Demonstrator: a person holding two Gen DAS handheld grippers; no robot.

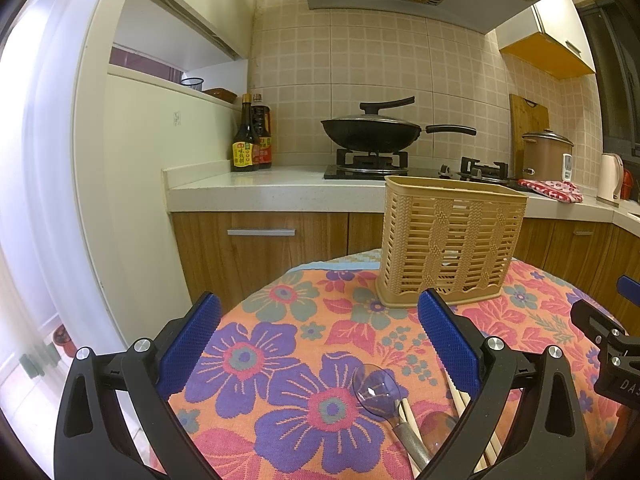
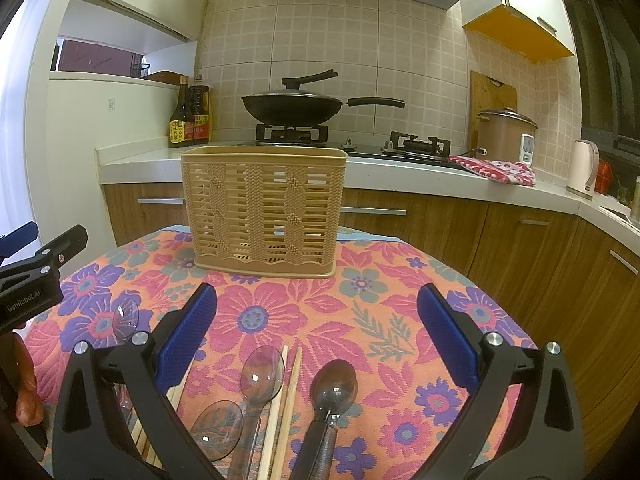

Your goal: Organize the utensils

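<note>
Clear plastic spoons (image 2: 262, 372) and chopsticks (image 2: 286, 408) lie near — light, slippery; best pinched mid-handle. Both hand-held grippers — left (image 1: 318, 344), right (image 2: 316, 336) — gape empty before the slatted basket (image 2: 264, 216).

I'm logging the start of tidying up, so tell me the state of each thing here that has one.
Left claw: open, holding nothing.
Right claw: open, holding nothing.
Basket: upright on the cloth.
Spoons: lying flat.
Chopsticks: lying flat beside the spoons.
Wok: lidded, on the burner.

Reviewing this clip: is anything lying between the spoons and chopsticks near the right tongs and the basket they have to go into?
Nothing visible: only bare floral tablecloth separates the clear plastic spoons and wooden chopsticks from the tan slatted plastic basket. The right tongs are open above them.
</note>
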